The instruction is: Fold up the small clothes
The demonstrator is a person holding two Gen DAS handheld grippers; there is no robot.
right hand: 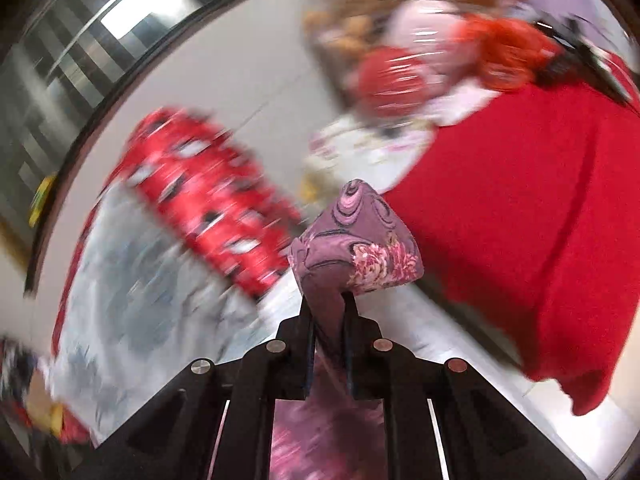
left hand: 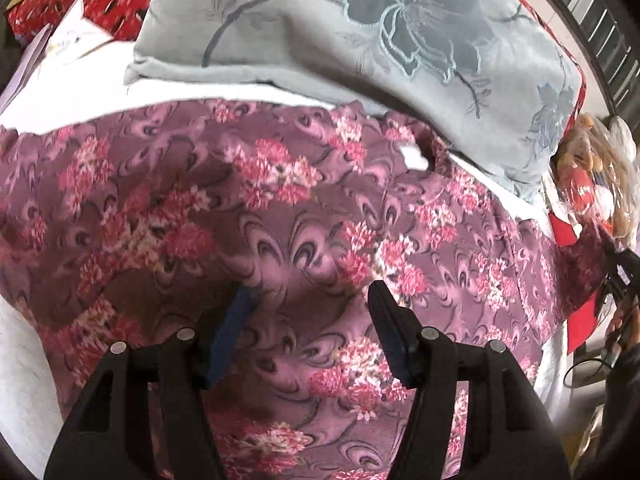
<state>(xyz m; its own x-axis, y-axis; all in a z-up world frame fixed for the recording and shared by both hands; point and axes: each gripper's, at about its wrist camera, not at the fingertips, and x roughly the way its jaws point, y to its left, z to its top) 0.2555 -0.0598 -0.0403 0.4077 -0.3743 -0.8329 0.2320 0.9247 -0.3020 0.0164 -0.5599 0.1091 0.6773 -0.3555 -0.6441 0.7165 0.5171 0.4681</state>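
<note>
A purple garment with pink flower print [left hand: 280,208] lies spread over a white bed surface and fills most of the left wrist view. My left gripper [left hand: 308,300] is open just above its middle, with nothing between the fingers. My right gripper [right hand: 329,300] is shut on a corner of the same purple floral garment [right hand: 356,252]; a fold of cloth sticks out past the fingertips and is lifted off the surface. The right wrist view is blurred by motion. The right gripper also shows at the far right edge of the left wrist view [left hand: 618,272].
A grey-blue pillow with an embroidered flower [left hand: 360,32] lies just beyond the garment. A red patterned cloth [right hand: 208,200] and a plain red cloth [right hand: 520,220] lie nearby. A stuffed toy in clear plastic [left hand: 588,172] sits at the right. A dark railing [right hand: 80,60] runs behind.
</note>
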